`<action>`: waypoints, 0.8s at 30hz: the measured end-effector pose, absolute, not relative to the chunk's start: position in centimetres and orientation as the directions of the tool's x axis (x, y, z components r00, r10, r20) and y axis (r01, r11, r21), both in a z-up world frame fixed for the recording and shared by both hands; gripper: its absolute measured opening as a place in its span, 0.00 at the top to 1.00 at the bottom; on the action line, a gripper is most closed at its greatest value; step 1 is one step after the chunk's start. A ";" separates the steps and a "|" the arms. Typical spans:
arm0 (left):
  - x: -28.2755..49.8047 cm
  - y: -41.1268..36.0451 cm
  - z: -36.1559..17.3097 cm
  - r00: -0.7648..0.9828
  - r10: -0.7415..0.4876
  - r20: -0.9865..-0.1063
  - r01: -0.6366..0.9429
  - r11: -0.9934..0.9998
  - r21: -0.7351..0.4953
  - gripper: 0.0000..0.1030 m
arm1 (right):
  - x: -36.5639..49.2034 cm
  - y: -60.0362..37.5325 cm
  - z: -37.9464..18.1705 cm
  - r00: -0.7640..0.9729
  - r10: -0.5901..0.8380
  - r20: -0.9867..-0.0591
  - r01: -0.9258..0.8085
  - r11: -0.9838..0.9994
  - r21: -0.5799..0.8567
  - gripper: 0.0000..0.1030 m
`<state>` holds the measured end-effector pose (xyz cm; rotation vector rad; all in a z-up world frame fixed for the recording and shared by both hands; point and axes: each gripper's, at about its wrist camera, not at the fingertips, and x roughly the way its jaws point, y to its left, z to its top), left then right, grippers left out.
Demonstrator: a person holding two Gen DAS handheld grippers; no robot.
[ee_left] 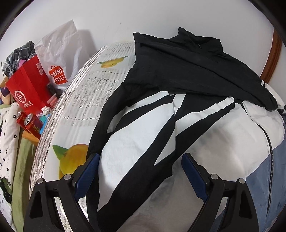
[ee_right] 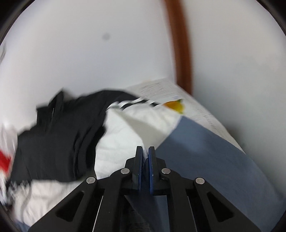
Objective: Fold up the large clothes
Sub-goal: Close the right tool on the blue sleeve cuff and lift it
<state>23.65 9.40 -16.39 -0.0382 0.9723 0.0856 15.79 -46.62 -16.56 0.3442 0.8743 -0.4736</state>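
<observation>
The jacket lies spread out on the tablecloth, right in front of me. It is black, white and blue-grey. Its black top part is folded over near the wall, and a black sleeve runs down across the white part. A zipper goes down the side where the white meets the blue-grey.

My left gripper hangs over the white part of the jacket. Its two blue fingers are spread wide apart, and they hold nothing. The sleeve passes between them.

My right gripper has its fingers pressed close together. A thin bit of the jacket sits between them, right where white meets blue-grey, so I am pinching the cloth. This view is blurry, so I cannot tell more.

The tablecloth has lemon pictures and grey writing on it. Off to the left side sit a red paper bag, a white Miniso bag and two red cans. A brown wooden strip goes up the wall.
</observation>
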 end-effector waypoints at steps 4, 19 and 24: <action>23.6 9.5 -16.1 0.559 0.051 -0.827 -0.088 0.996 0.002 0.11 | 15.1 -46.6 -15.6 0.524 -0.311 -0.793 0.544 0.838 0.030 0.94; 21.0 8.4 -12.5 0.615 0.001 -0.788 -0.043 0.999 -0.032 0.10 | 2.0 -44.8 -12.7 0.401 -0.458 -0.793 0.518 0.828 -0.216 0.19; 19.9 7.7 -12.1 0.623 -0.003 -0.782 -0.036 0.999 -0.032 0.10 | -1.0 -45.5 -15.2 0.324 -0.461 -0.826 0.517 0.817 -0.253 0.19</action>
